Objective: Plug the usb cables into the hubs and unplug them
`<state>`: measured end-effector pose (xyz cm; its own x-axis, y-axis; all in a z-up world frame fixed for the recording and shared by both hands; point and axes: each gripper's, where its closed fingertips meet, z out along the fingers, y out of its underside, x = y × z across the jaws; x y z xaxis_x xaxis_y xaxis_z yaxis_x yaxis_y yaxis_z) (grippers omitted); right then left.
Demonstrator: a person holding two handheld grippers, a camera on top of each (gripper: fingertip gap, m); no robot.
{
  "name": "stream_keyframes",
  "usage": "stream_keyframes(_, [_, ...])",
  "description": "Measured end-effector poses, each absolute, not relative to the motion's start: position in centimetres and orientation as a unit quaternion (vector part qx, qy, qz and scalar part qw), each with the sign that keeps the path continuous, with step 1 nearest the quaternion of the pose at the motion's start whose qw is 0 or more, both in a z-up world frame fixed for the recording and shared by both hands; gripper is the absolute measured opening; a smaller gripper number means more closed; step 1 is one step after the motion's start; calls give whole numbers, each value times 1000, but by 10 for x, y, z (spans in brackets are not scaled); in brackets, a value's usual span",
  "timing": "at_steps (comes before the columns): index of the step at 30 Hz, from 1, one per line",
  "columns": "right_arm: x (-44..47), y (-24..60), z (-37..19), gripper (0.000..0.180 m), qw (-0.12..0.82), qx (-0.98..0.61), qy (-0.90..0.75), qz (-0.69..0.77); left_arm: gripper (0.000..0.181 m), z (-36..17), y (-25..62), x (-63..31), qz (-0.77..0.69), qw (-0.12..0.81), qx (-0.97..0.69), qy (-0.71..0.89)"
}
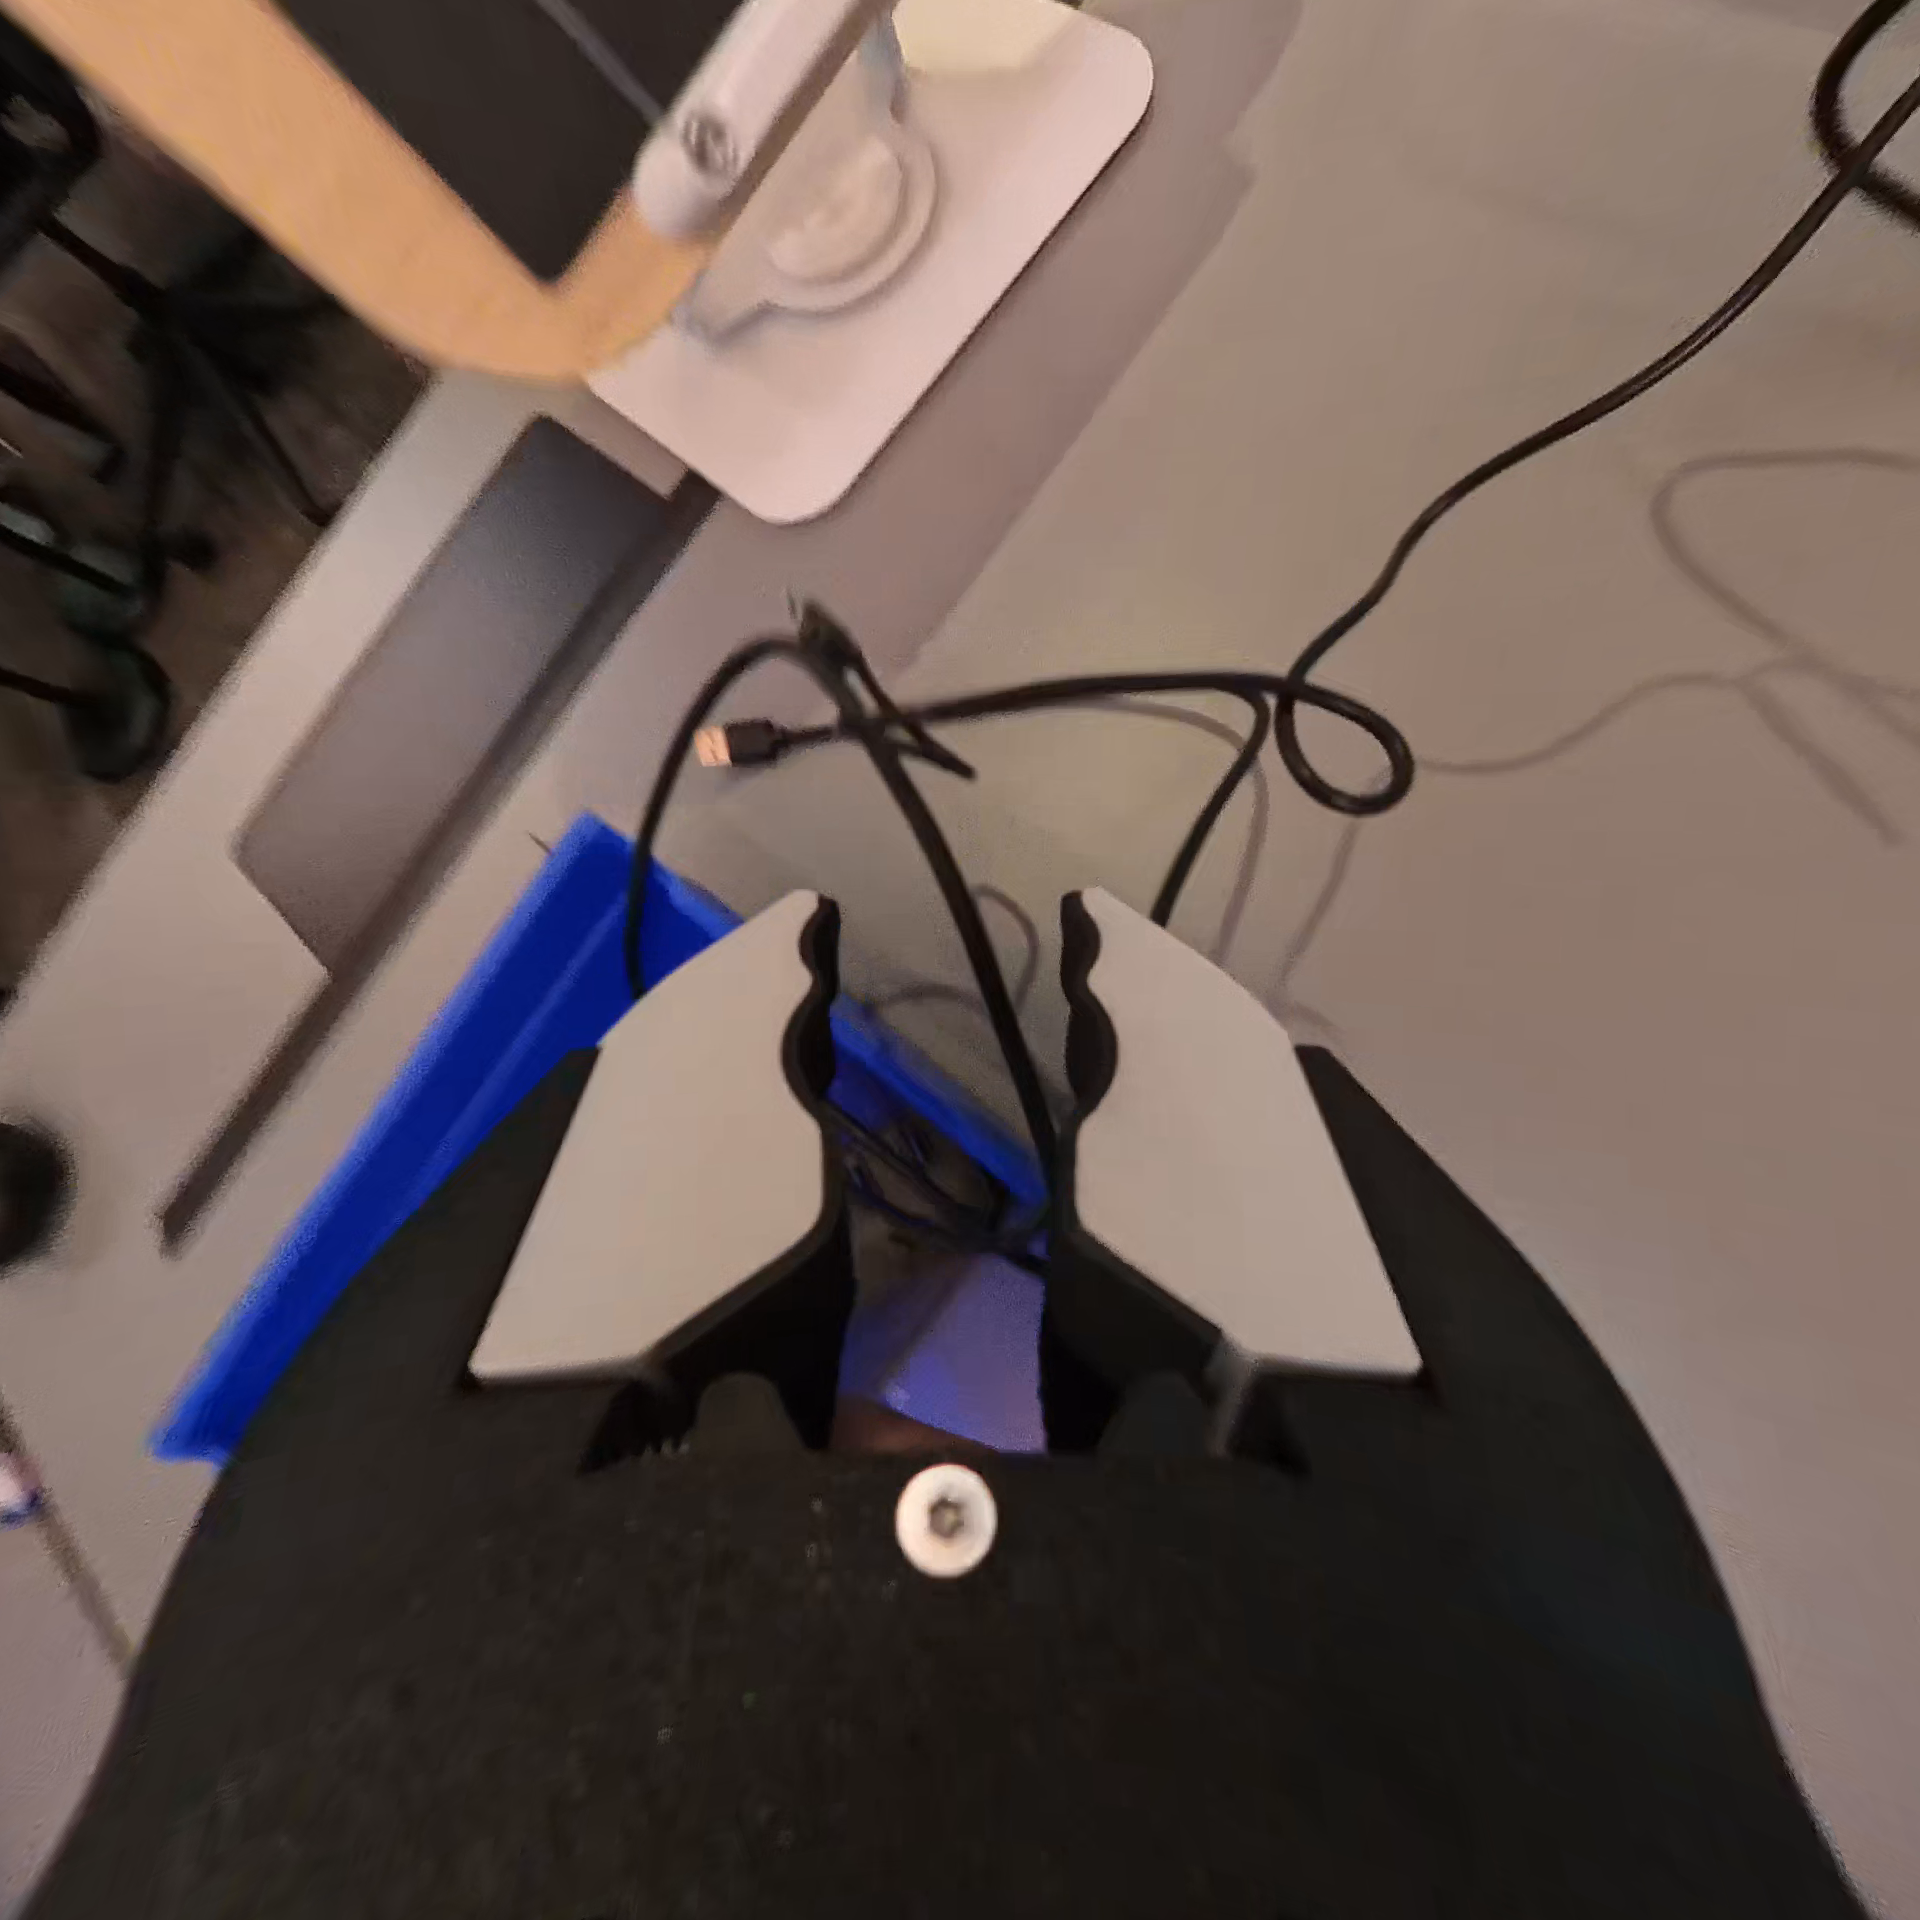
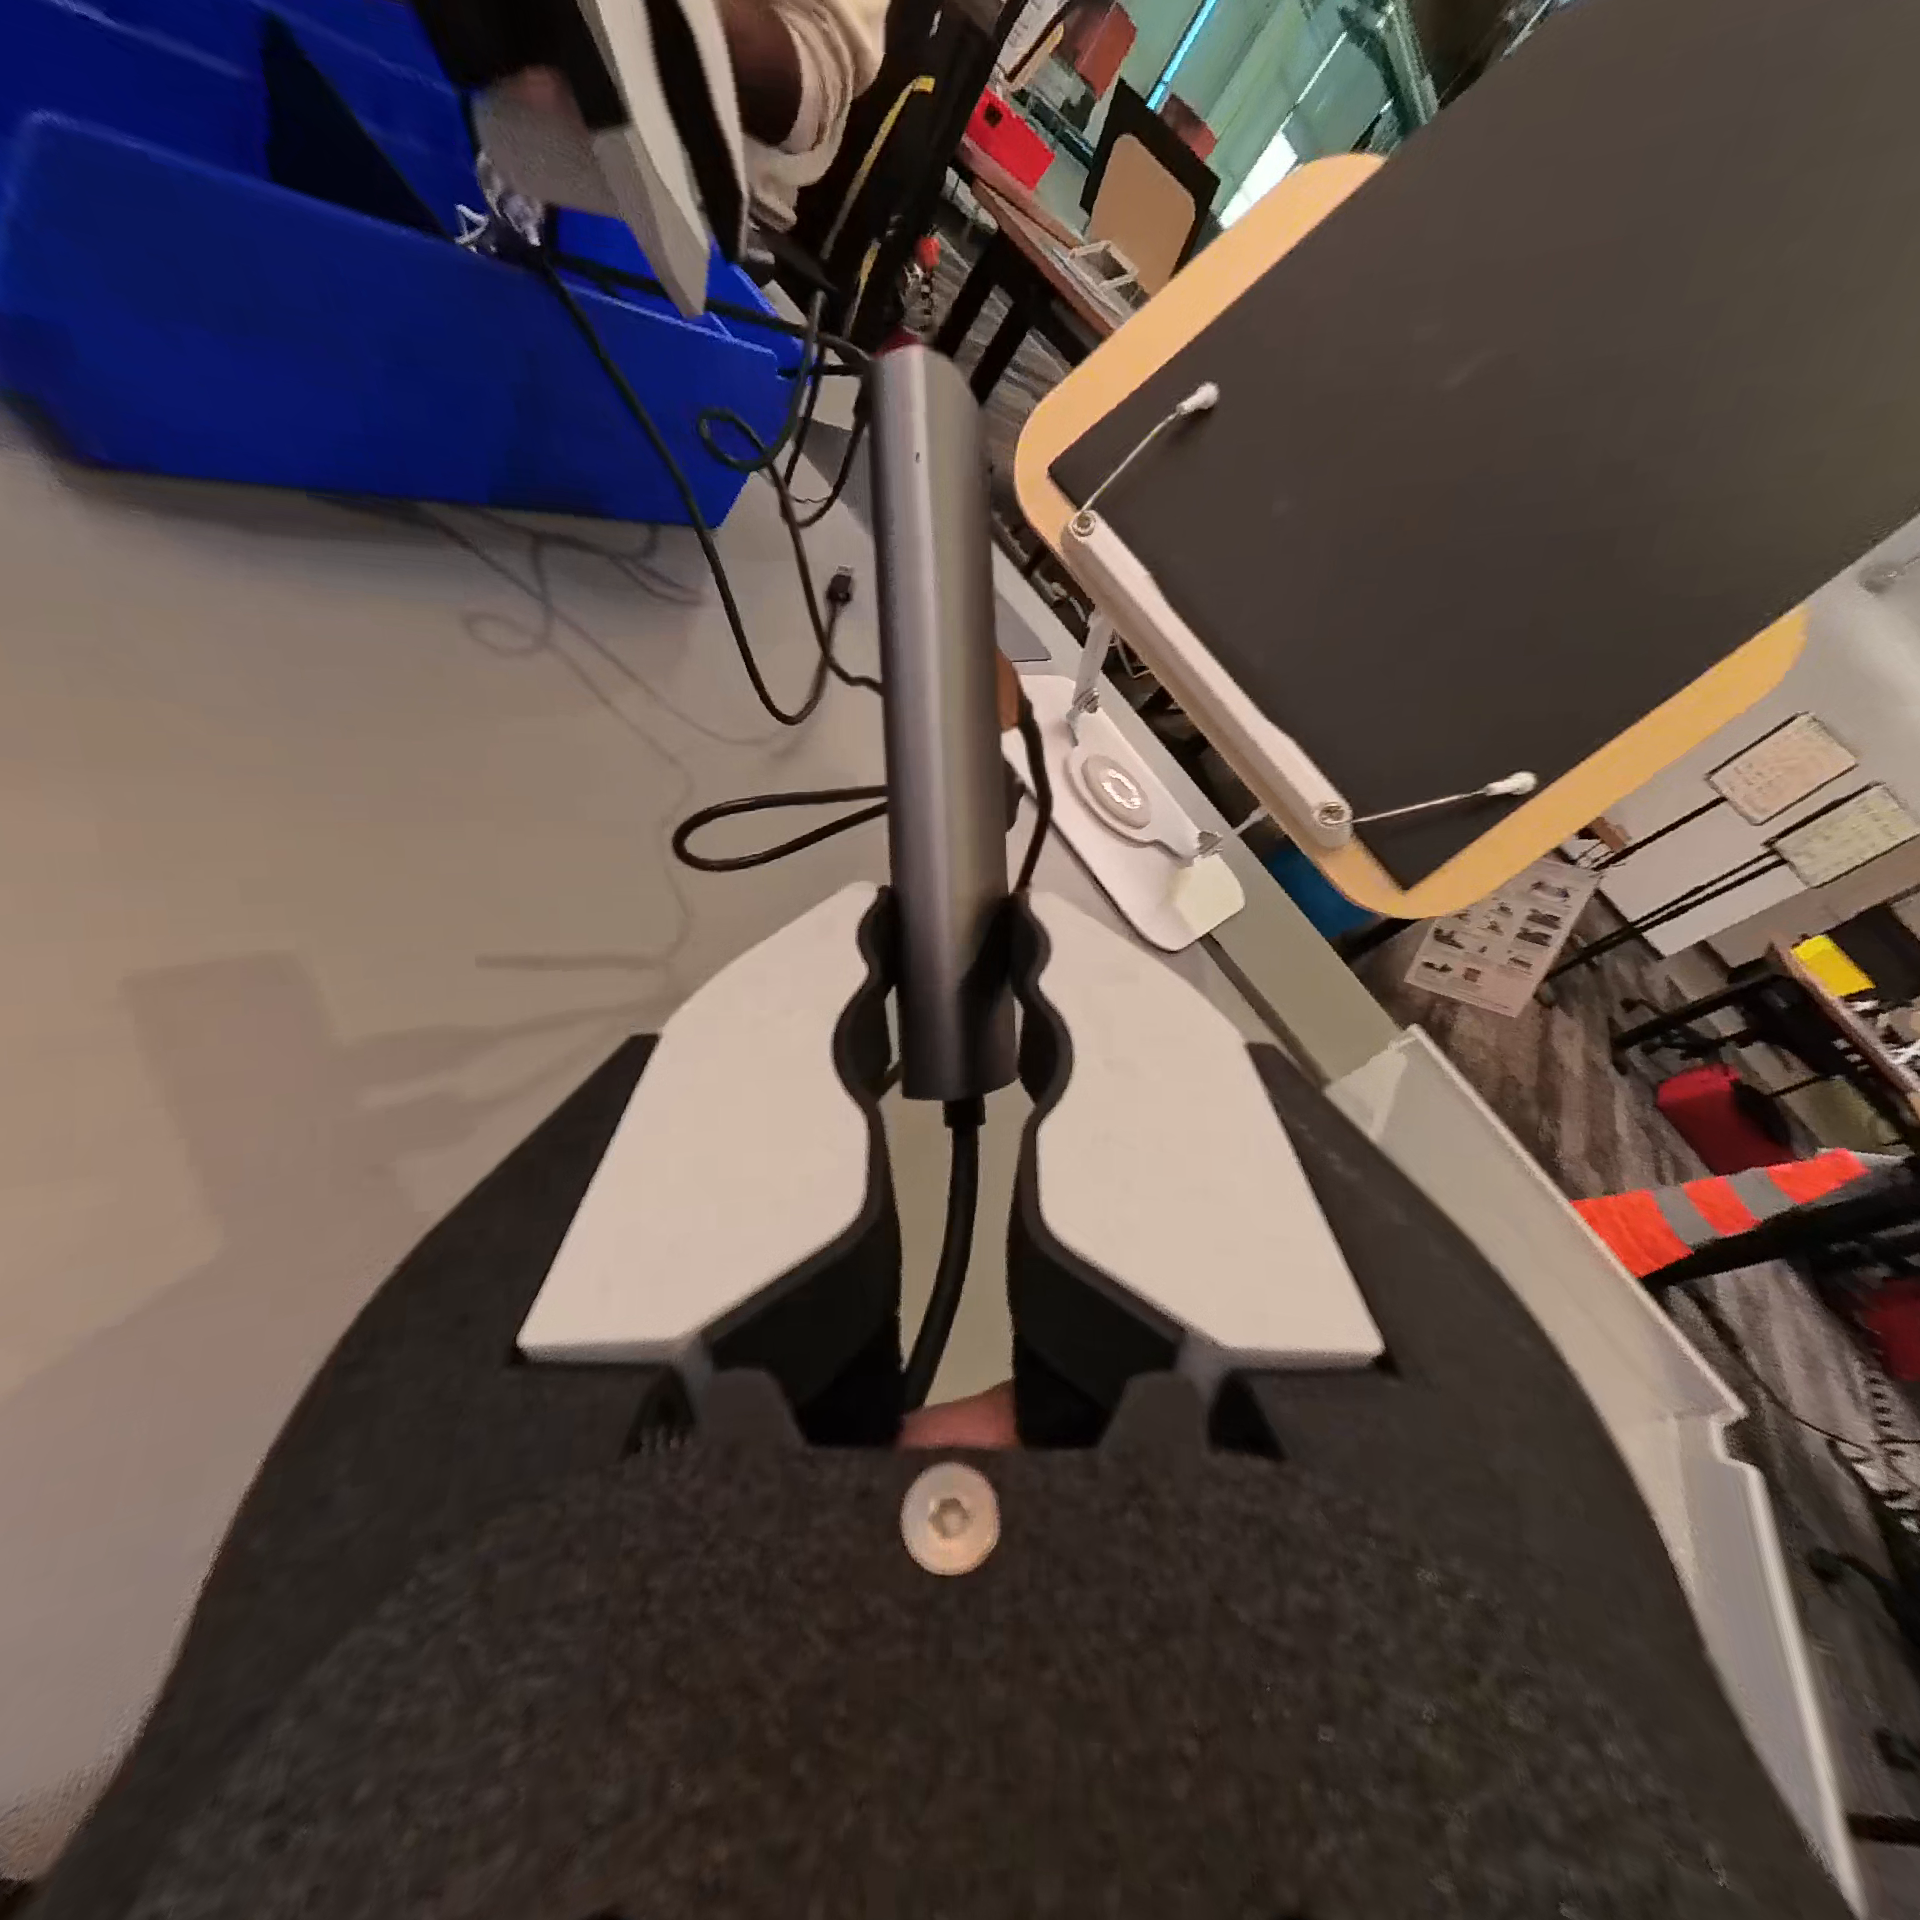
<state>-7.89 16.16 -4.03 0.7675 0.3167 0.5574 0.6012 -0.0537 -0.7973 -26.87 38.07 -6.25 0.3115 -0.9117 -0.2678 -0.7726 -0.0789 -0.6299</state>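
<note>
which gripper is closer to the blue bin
Left. The left gripper hovers open directly over the blue bin; the right gripper, clamping the grey hub, is farther away.

- A pale grey worktop (image 2: 312,831) fills the near ground, matte and evenly lit.
- A dark board with a light wooden rim (image 2: 1507,468) leans over the worktop's far edge, carried on a white stand with a flat base (image 1: 883,260).
- Blue plastic bins (image 2: 260,343) sit at the worktop's left.
- Beyond the edge lies mottled dark carpet (image 2: 1538,1122), with dark chair legs (image 1: 114,582).
- Orange-and-grey striped tape (image 2: 1714,1210) marks a bar at the right.
- Papers (image 2: 1496,935) hang on a pale wall.
</note>
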Motion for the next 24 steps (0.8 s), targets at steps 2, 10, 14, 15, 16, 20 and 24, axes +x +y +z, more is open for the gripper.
stream_keyframes(2, [-74, 159, -33, 20, 616, -709, -317, -130, 41, -54, 385, -251, -63, 380, -697, 605])
stream_keyframes(10, [-62, 155, -20, 19, 633, -712, -290, -97, 3, -47, 409, -237, 34, 373, -655, 656])
stream_keyframes(14, [-58, 156, -22, 19, 630, -714, -288, -106, 3, 9, 413, -244, 47, 469, -640, 607])
stream_keyframes(15, [-58, 156, -22, 19, 630, -715, -284, -104, 3, 29, 412, -246, 63, 503, -623, 596])
stream_keyframes(16, [-59, 157, -22, 19, 631, -717, -281, -98, 3, 49, 407, -247, 84, 534, -597, 593])
stream_keyframes(20, [-66, 158, -24, 19, 631, -722, -274, -76, 2, 99, 389, -257, 338, 557, -424, 629])
stream_keyframes(24, [-72, 159, -28, 19, 634, -725, -261, -61, 2, 84, 347, -222, 254, 549, -426, 673])
